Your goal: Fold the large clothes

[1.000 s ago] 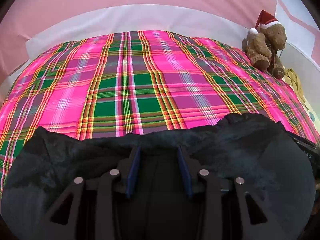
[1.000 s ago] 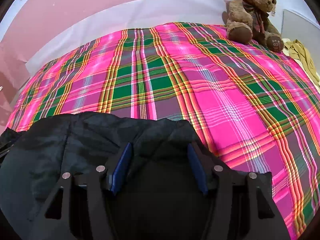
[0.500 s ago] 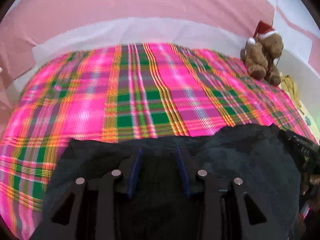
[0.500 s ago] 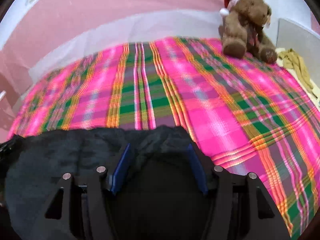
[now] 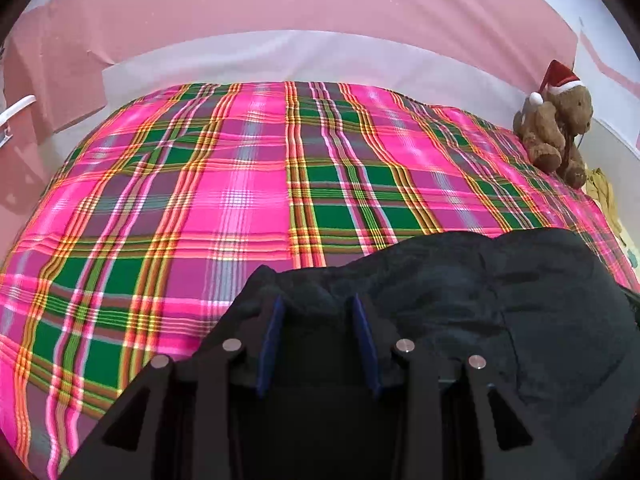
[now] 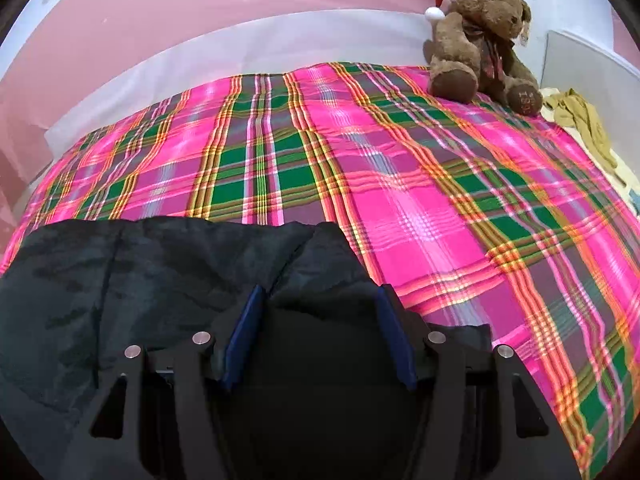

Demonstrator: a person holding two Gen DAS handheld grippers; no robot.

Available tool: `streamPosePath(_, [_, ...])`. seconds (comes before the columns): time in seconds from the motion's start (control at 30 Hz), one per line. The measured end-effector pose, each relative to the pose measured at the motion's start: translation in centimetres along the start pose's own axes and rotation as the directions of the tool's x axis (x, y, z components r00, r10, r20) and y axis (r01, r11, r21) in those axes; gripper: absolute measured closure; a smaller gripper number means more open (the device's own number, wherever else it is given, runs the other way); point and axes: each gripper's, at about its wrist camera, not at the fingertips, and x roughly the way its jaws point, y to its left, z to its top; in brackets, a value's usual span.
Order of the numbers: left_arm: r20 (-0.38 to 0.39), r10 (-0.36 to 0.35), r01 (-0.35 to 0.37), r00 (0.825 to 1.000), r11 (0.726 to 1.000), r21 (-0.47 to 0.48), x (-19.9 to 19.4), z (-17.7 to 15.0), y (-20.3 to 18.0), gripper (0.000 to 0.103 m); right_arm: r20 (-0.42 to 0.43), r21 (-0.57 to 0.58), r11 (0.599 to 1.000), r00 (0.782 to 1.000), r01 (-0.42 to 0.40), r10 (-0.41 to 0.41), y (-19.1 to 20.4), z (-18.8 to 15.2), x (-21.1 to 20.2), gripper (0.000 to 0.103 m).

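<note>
Left wrist view: dark garment (image 5: 460,292) bunches between the left claw's (image 5: 318,312) half-spread pads, gripped; right claw (image 6: 318,300) likewise.

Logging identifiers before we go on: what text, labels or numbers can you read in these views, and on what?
Teddy bear, sole of its foot: embroidered characters, too blurred to read.
Tag by the bear's ear: too small to read.
Dark garment, plaid blanket: no text visible.

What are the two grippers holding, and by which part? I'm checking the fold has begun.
Left gripper and right gripper each pinch the far edge of the dark garment, apparently near its corners.
</note>
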Motion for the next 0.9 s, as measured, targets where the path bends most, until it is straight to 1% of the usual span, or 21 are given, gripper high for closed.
streamPosePath(0.1, [0.008,-0.012,0.012,1.000,1.000,-0.021,0.7,-0.3,0.1,0.065,0.002,0.017,1.000,1.000,-0.005,0.005,-0.1,-0.4,0.8,0.044])
streamPosePath(0.17, [0.005,0.006,-0.006,1.000,1.000,-0.010,1.1,-0.3,-0.2,0.065,0.002,0.014,1.000,1.000,0.008,-0.008,0.1,-0.5,0.9,0.044])
streamPosePath(0.23, [-0.002,0.010,-0.010,1.000,1.000,-0.009,1.0,-0.1,-0.3,0.065,-0.004,0.015,1.000,1.000,0.011,-0.011,0.2,-0.3,0.9,0.044])
streamPosePath(0.3, [-0.021,0.020,-0.020,1.000,1.000,-0.011,0.5,0.4,-0.2,0.066,-0.021,0.018,1.000,1.000,0.015,-0.014,0.2,0.3,0.3,0.044])
streamPosePath(0.33, [-0.024,0.027,-0.027,0.999,1.000,-0.006,-0.3,0.7,-0.3,0.066,-0.029,0.007,1.000,0.999,0.029,-0.029,0.4,0.8,-0.7,0.044])
streamPosePath(0.37, [-0.010,0.021,-0.022,1.000,1.000,-0.006,-1.4,0.9,-0.2,0.066,-0.015,-0.002,0.999,0.999,0.036,-0.037,0.7,1.1,-1.8,0.044])
streamPosePath(0.43, [0.031,0.002,-0.002,1.000,1.000,-0.009,-3.6,1.4,0.1,0.066,0.059,-0.015,1.000,0.998,0.024,-0.023,1.6,1.8,-5.0,0.044])
streamPosePath(0.5, [0.077,-0.010,0.010,0.997,1.000,-0.001,-5.7,1.7,0.1,0.066,0.123,-0.033,0.999,0.992,-0.024,0.028,3.5,2.3,-8.1,0.044])
streamPosePath(0.53, [0.092,-0.019,0.020,0.996,1.000,-0.001,-6.5,1.8,-0.1,0.066,0.149,-0.050,0.997,0.987,-0.059,0.065,5.0,2.2,-9.4,0.044])
streamPosePath(0.57, [0.094,-0.032,0.033,0.995,0.999,-0.004,-6.7,1.8,-0.3,0.066,0.154,-0.065,0.994,0.983,-0.087,0.096,6.2,2.2,-9.8,0.044])
streamPosePath(0.6, [0.088,-0.049,0.050,0.995,0.999,-0.007,-6.8,1.7,-0.8,0.066,0.139,-0.083,0.989,0.981,-0.123,0.133,7.7,1.9,-9.7,0.044])
streamPosePath(0.67, [0.069,-0.078,0.079,0.995,0.997,-0.006,-6.5,1.3,-2.1,0.066,0.098,-0.109,0.981,0.980,-0.163,0.174,10.1,1.2,-8.6,0.044])
streamPosePath(0.73, [0.052,-0.117,0.116,0.992,0.993,0.019,-6.1,0.6,-3.9,0.066,0.060,-0.130,0.977,0.982,-0.169,0.177,11.9,0.3,-6.8,0.044])
streamPosePath(0.77, [0.047,-0.125,0.123,0.991,0.991,0.042,-5.6,0.3,-4.9,0.066,0.043,-0.131,0.977,0.984,-0.166,0.173,12.4,-0.1,-5.6,0.044])
streamPosePath(0.83, [0.027,-0.106,0.103,0.994,0.991,0.086,-4.1,-0.4,-6.3,0.066,0.027,-0.130,0.978,0.985,-0.165,0.170,12.3,-0.6,-3.6,0.044])
streamPosePath(0.9, [0.012,-0.093,0.091,0.996,0.992,0.081,-2.2,-0.7,-6.6,0.066,0.002,-0.131,0.975,0.983,-0.180,0.182,12.0,-0.7,-2.5,0.044])
